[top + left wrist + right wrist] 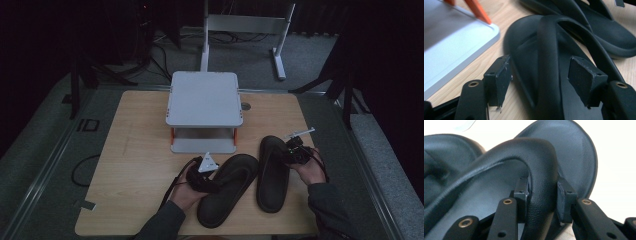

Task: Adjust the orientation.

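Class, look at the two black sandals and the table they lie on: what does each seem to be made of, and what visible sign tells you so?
Sandals: probably moulded foam or rubber with a matte finish. The strap shows a fine leather-like grain, so it may be faux leather. Table: pale wood or wood-look laminate, going by the visible grain lines; which one cannot be told.

Your wooden table (135,165) carries a grey two-tier stand (204,97) at its far middle. Two black sandals, left (227,192) and right (272,175), lie side by side nearer you.
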Demonstrator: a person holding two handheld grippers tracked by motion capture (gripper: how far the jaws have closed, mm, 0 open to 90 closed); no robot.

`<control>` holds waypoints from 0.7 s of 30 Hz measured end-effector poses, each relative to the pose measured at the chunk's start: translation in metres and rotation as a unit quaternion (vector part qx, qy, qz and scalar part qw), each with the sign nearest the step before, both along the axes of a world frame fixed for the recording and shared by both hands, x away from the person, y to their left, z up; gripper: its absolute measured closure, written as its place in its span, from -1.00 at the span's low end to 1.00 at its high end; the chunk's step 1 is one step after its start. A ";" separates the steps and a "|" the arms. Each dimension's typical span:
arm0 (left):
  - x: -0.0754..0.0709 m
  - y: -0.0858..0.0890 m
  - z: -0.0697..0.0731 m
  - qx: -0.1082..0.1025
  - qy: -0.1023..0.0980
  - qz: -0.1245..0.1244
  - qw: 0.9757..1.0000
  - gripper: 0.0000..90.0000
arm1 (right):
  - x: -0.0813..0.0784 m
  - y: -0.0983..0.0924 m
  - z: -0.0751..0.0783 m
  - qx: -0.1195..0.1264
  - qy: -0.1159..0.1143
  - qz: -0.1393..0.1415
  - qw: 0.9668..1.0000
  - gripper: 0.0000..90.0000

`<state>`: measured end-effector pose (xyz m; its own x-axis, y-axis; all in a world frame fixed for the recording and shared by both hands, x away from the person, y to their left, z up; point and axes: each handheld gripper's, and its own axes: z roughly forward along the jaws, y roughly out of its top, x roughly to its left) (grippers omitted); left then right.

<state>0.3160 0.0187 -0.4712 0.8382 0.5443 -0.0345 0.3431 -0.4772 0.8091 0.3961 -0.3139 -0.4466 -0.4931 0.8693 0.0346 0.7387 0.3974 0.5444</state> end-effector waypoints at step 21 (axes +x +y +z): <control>0.001 -0.021 0.002 0.026 -0.025 0.047 0.998 0.60 | -0.027 -0.003 0.006 0.030 -0.022 0.000 0.999 0.50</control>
<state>0.3166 -0.0021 -0.4697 0.7833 0.6206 0.0361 0.3486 -0.4867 0.8010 0.3689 -0.3166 -0.4407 -0.4959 0.8660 0.0643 0.7134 0.3642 0.5987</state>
